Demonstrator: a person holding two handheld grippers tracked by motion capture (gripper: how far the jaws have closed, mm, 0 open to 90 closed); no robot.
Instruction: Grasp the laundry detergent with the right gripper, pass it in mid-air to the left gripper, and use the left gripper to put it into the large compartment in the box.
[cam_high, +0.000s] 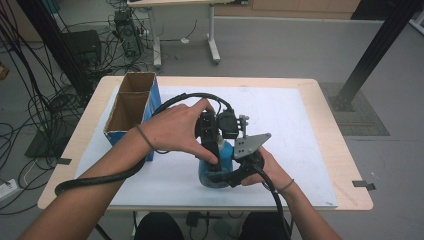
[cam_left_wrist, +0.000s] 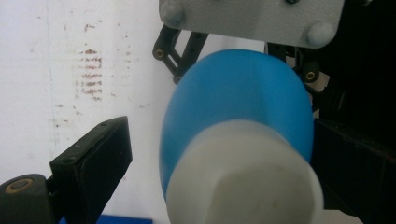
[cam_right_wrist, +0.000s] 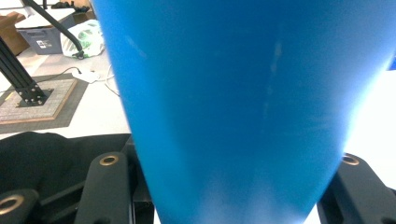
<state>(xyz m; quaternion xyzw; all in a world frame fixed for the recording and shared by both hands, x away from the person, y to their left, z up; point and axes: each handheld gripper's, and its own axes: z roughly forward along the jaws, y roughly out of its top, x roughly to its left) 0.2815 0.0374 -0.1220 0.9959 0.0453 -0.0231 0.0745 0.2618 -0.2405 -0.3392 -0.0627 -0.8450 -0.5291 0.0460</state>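
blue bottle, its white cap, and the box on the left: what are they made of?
Bottle: likely plastic, smooth matte blue, with soft, even shading and no seams.
Cap: probably plastic too, opaque white and matte, with faceted sides.
Box: cardboard, with a raw brown inside, thin folded walls and a divider; the outside is printed blue.

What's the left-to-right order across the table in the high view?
Blue cardboard box → left hand → blue bottle, held between both grippers → right hand → bare white mat.
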